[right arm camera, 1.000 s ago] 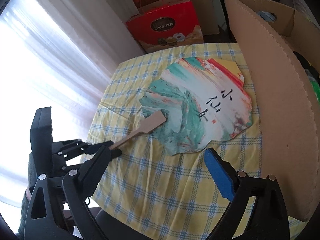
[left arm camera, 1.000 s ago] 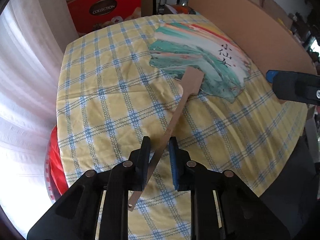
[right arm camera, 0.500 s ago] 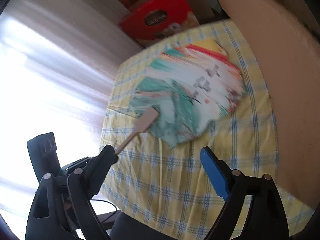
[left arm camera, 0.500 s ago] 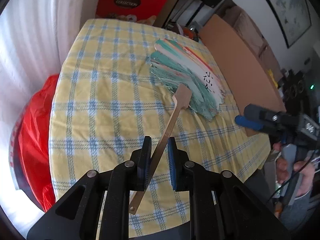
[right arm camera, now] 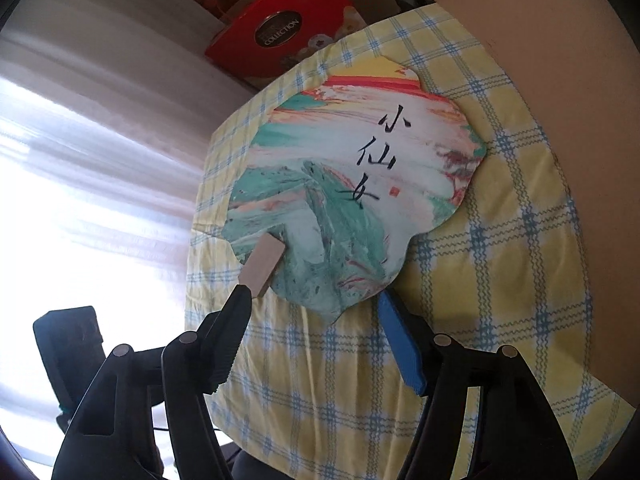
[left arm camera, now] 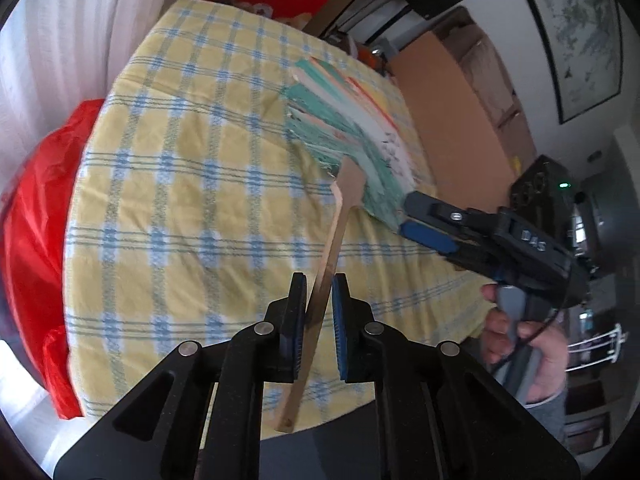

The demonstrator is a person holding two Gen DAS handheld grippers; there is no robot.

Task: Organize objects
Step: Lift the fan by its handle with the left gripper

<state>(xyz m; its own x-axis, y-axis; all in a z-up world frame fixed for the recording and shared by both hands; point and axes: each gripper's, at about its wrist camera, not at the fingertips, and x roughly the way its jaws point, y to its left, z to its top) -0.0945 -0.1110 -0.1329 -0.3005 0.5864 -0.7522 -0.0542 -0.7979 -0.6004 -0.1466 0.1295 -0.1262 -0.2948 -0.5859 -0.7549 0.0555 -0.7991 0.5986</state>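
Observation:
A paper fan [right arm camera: 352,192] painted teal, white and red, with black characters, is over the yellow checked tablecloth [right arm camera: 500,272]. Its wooden handle [left arm camera: 326,276] runs back between the pads of my left gripper [left arm camera: 319,292], which is shut on it and holds the fan tilted up from the cloth [left arm camera: 192,184]. In the left wrist view the fan blade [left arm camera: 352,132] is seen nearly edge-on. My right gripper [right arm camera: 316,304] is open, its fingers either side of the fan's near edge; it also shows in the left wrist view [left arm camera: 424,224].
A tall brown cardboard sheet [right arm camera: 560,80] stands along the table's right side. A red gift box [right arm camera: 280,28] stands behind the table by the white curtain [right arm camera: 80,160]. A red plastic bag [left arm camera: 36,220] hangs off the table's left side.
My left gripper has lifted and tilted the fan by its handle. My right gripper has moved in close to the fan's near edge, still open.

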